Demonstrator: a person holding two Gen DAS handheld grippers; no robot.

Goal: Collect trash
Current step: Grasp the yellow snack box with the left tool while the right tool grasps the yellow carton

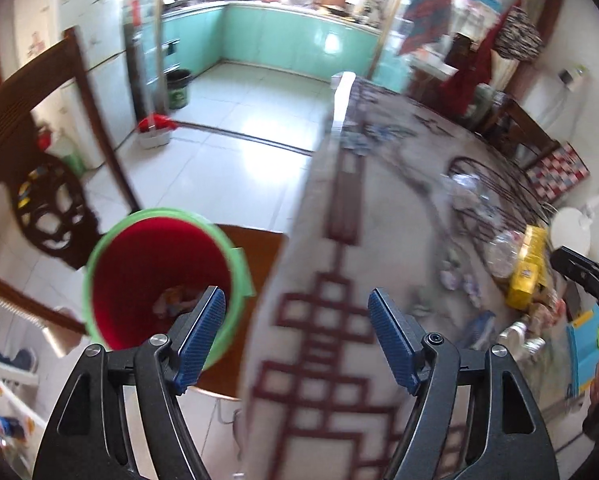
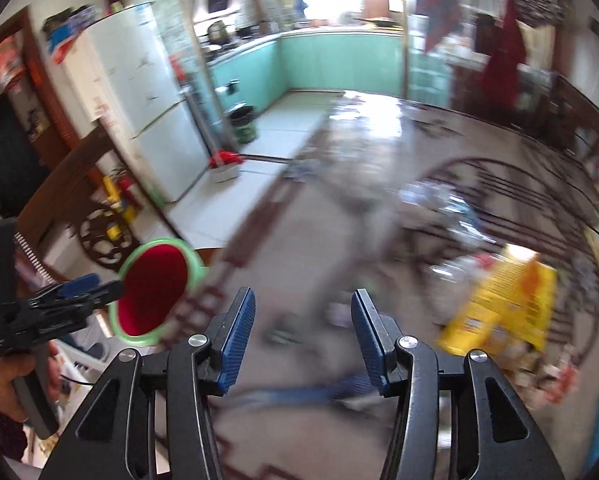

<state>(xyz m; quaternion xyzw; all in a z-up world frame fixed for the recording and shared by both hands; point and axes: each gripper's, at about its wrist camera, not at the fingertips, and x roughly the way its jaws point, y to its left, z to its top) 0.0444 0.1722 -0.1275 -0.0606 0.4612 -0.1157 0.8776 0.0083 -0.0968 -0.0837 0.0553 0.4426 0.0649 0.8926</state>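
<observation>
Step in hand, as judged: transit between bin and table, between two pickups. The red bin with green rim (image 1: pixel 159 276) stands beside the table edge and already contains some wrappers. Remaining litter lies on the patterned tablecloth (image 1: pixel 323 280), including a yellow packet (image 2: pixel 503 304) and a blue wrapper (image 2: pixel 311 394). The left gripper (image 1: pixel 295 336) is spread wide and empty. The right gripper (image 2: pixel 303 336) is likewise spread, holding nothing. Next move: lower the right gripper over one item and close.

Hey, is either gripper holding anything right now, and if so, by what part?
Nothing is held. The left gripper is open with only the tablecloth behind the gap, and the right gripper is open too, its pads bare above the blurred table litter.
</observation>
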